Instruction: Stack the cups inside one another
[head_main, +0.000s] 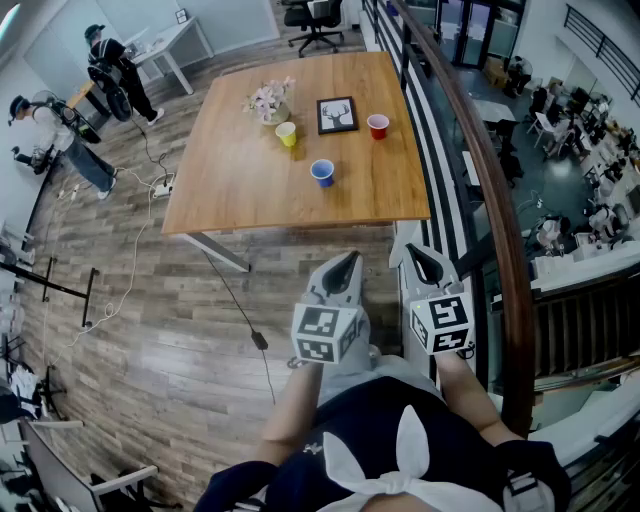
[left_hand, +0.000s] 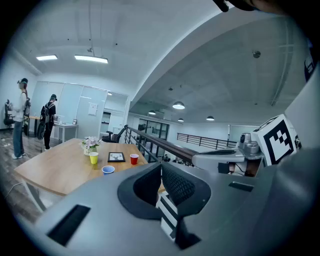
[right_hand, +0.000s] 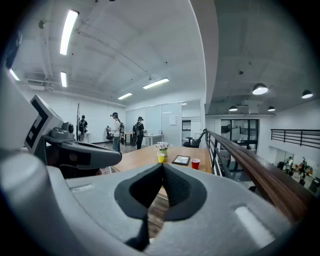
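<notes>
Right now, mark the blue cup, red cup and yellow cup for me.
blue cup (head_main: 322, 172): head view, its open mouth.
red cup (head_main: 378, 125): head view, its open mouth.
yellow cup (head_main: 287, 134): head view, its open mouth.

Bare table (head_main: 230, 185) fronts blue cup (head_main: 322, 172); frame (head_main: 337, 114) stands behind.

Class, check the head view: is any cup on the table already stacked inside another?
No: the yellow cup, the blue cup and the red cup each stand apart on the wooden table.

Yellow cup (head_main: 286, 133), blue cup (head_main: 322, 172), red cup (head_main: 378, 125); brown table (head_main: 230, 170); flowers (head_main: 268, 98) seemingly pink.
</notes>
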